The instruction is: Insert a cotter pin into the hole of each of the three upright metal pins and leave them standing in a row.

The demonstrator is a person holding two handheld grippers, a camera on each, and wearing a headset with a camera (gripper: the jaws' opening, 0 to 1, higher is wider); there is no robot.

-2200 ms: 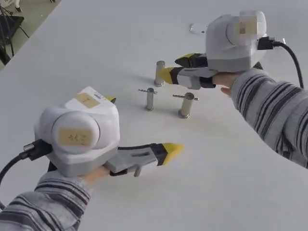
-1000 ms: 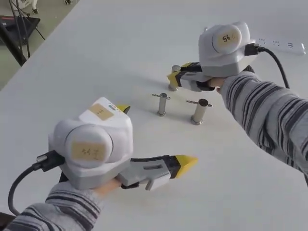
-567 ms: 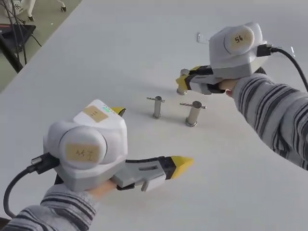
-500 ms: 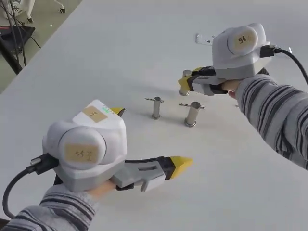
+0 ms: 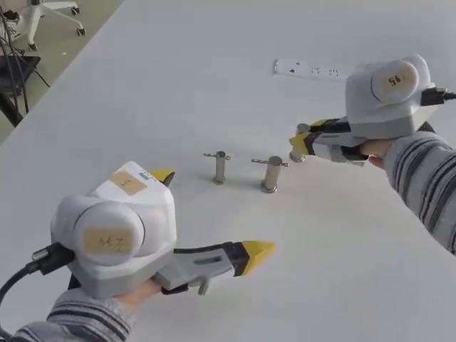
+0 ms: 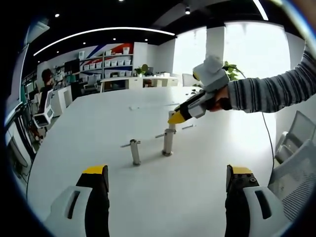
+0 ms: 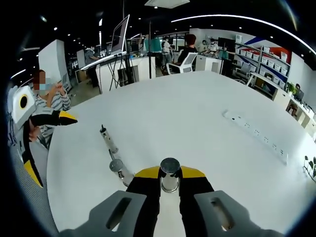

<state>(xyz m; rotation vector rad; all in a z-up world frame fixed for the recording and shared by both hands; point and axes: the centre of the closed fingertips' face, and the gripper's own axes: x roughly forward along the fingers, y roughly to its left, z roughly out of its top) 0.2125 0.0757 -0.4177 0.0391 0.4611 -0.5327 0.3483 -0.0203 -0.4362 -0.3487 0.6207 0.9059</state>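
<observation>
1. The right gripper (image 5: pixel 298 142) has its jaws narrow, closed on the held pin (image 7: pixel 170 174). This pin stands upright on the desk (image 5: pixel 142 85), between the two yellow tips, with its round top just above them.
2. In the head view the held pin (image 5: pixel 302 130) is half hidden behind these jaws. I cannot tell if a cotter goes through it.
3. The middle pin (image 5: pixel 270 174) stands upright, ahead of the right jaws and a little to their left. It is near them but does not touch them.
4. The end pin (image 5: pixel 219 167) stands upright beyond the middle pin, farther from the right jaws along the same line.
5. A cotter pin (image 5: pixel 213 154) sits across the top of the end pin, and a second cotter pin (image 5: pixel 261 162) sits across the top of the middle pin.
6. The left gripper (image 5: pixel 211 211) has its jaws wide and holds nothing.
7. In the left gripper view the end pin (image 6: pixel 134 150) and the middle pin (image 6: pixel 169 142) stand ahead of the wide jaws, well apart from them, in the gap between the two tips.
8. A power strip (image 5: pixel 313 70) lies on the desk far beyond the right jaws.
</observation>
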